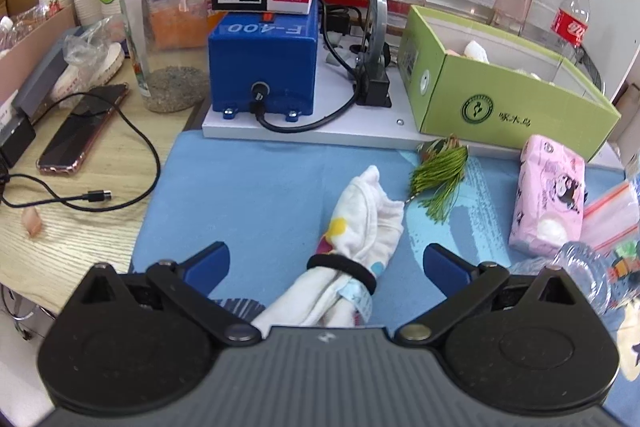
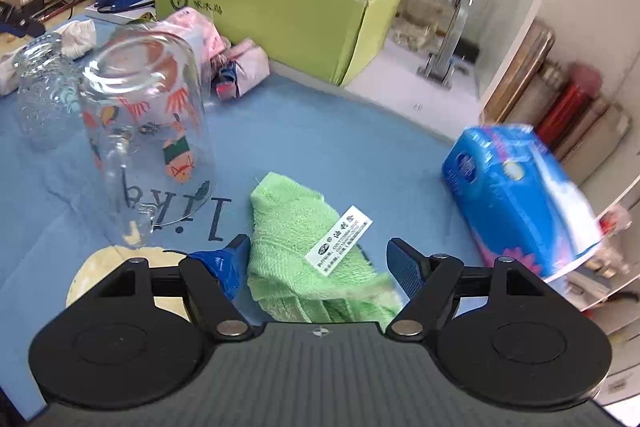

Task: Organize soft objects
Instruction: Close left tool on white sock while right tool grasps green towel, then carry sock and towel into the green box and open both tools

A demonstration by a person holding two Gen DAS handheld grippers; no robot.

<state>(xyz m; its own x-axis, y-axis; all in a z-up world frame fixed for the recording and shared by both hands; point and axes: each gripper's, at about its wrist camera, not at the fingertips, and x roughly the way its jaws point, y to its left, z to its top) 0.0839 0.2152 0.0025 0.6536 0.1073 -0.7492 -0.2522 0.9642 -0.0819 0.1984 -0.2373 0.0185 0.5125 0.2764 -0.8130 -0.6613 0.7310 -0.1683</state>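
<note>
Right wrist view: green towel (image 2: 316, 251) on blue mat (image 2: 340, 131), near end hidden under spread, empty right gripper (image 2: 320, 259); glass mug (image 2: 148, 131) alongside; blurred blue tissue pack (image 2: 516, 195); left gripper (image 1: 326, 261) spread over banded white cloth roll (image 1: 356, 239).

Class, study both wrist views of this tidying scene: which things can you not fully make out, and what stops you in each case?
- Green box contents, left wrist view: its wall hides all but a white scrap.
- White bundled cloth, left wrist view: its near end runs under the left gripper.
- Green towel, right wrist view: its near end is hidden by the right gripper.
- Blue tissue pack, right wrist view: blurred, print unreadable.
</note>
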